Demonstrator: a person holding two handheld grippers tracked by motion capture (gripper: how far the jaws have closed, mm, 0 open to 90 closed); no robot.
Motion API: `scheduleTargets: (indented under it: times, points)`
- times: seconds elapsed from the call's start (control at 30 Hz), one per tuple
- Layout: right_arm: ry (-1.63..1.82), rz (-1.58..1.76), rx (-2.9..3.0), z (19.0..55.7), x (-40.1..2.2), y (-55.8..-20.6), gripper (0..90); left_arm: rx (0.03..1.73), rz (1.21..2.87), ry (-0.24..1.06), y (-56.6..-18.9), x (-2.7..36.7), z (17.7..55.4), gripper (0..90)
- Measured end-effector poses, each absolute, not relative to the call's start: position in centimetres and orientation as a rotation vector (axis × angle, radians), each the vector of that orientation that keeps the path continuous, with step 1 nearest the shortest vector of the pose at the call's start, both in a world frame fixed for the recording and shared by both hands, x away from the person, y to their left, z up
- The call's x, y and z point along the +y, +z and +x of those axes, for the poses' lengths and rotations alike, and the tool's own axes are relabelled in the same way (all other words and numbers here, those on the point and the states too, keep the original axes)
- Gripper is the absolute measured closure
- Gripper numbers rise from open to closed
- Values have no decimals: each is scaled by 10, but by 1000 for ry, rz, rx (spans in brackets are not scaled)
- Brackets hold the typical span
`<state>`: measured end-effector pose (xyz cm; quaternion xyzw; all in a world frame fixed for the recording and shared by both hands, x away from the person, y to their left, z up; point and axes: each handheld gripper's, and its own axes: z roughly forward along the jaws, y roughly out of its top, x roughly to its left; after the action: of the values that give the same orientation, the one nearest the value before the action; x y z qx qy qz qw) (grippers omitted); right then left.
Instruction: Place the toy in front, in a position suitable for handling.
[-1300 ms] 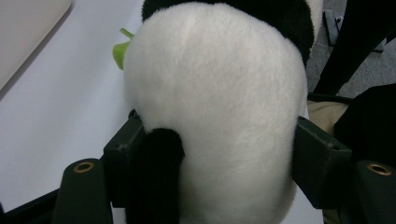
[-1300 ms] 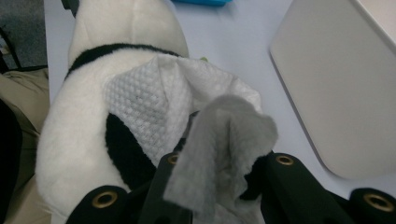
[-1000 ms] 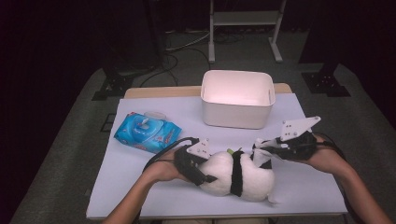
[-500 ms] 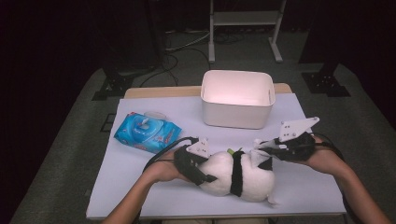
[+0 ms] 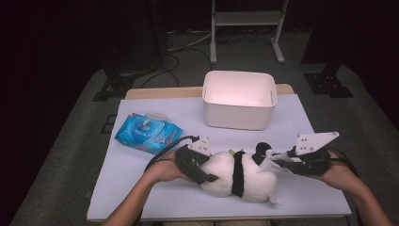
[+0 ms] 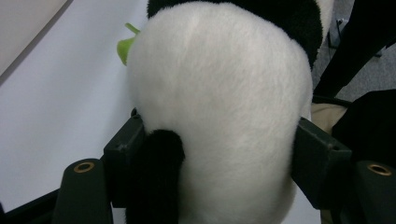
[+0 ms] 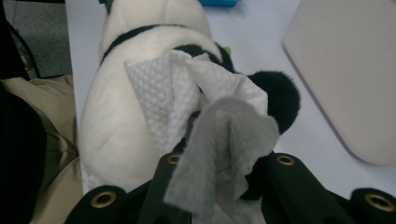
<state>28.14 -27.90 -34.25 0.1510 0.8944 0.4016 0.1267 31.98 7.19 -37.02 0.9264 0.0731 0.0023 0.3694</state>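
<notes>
A plush panda (image 5: pixel 237 176) lies on its side on the white bench (image 5: pixel 155 188), in front of the white tub (image 5: pixel 239 100) and near the bench's front edge. All places below are given from the panda.

The left hand-held gripper (image 5: pixel 200 172) is at the panda's left end. In the left gripper view its two black jaws stand on either side of the white rounded body (image 6: pixel 219 112), pressed into the fur, so it is gripping the panda; a black limb (image 6: pixel 156 177) sits just inside one jaw, and a small green piece (image 6: pixel 125 46) shows at the far side of the body.

The right hand-held gripper (image 5: pixel 282 164) is at the panda's right end, by the black ear (image 5: pixel 261 149). Its jaws are closed on a white wet wipe (image 7: pixel 219 140), which is bunched between them and drapes forward onto the panda's white fur (image 7: pixel 116 126), beside the black ear (image 7: pixel 278 100). From above, the wipe (image 5: pixel 272 160) touches the panda's head.

A blue wipes pack (image 5: pixel 148 133) lies to the panda's upper left, apart from it. The tub stands just behind the panda without touching it.
</notes>
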Motion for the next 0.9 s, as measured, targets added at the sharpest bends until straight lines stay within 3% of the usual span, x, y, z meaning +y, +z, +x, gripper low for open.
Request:
scheduleTargets:
  times: [0.27, 0.9]
  points:
    - [1168, 427, 2617, 277, -280, -346, 771, 190, 2391, 19, -368, 70, 319, 296]
    - [1236, 289, 2619, 292, -233, -333, 770, 237, 2425, 62, -362, 97, 325, 314]
